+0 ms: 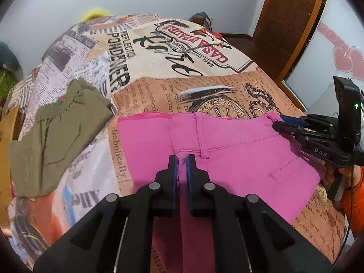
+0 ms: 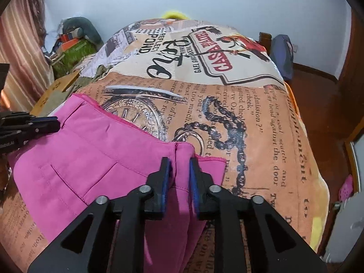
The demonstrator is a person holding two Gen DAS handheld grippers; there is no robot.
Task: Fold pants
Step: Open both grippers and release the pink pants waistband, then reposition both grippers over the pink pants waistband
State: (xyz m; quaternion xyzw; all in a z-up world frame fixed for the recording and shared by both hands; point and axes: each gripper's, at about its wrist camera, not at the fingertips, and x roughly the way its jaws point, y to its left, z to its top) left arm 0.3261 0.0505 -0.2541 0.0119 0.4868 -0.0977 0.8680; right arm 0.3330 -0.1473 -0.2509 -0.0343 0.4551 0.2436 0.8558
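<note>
Pink pants (image 1: 227,150) lie folded on the printed bedspread (image 1: 159,91), waistband toward the far side. My left gripper (image 1: 181,159) is shut on a pinch of pink fabric at the near edge of the pants. My right gripper (image 2: 180,162) is shut on the thick folded corner of the pants (image 2: 95,159) at their right end. The right gripper also shows at the right of the left wrist view (image 1: 282,124), and the left gripper at the left edge of the right wrist view (image 2: 53,122).
Folded olive-green pants (image 1: 56,134) lie on the bedspread (image 2: 261,118) to the left of the pink pair. A cardboard box (image 2: 59,84) and clutter sit left of the bed. A wooden door (image 1: 291,22) and floor are to the right.
</note>
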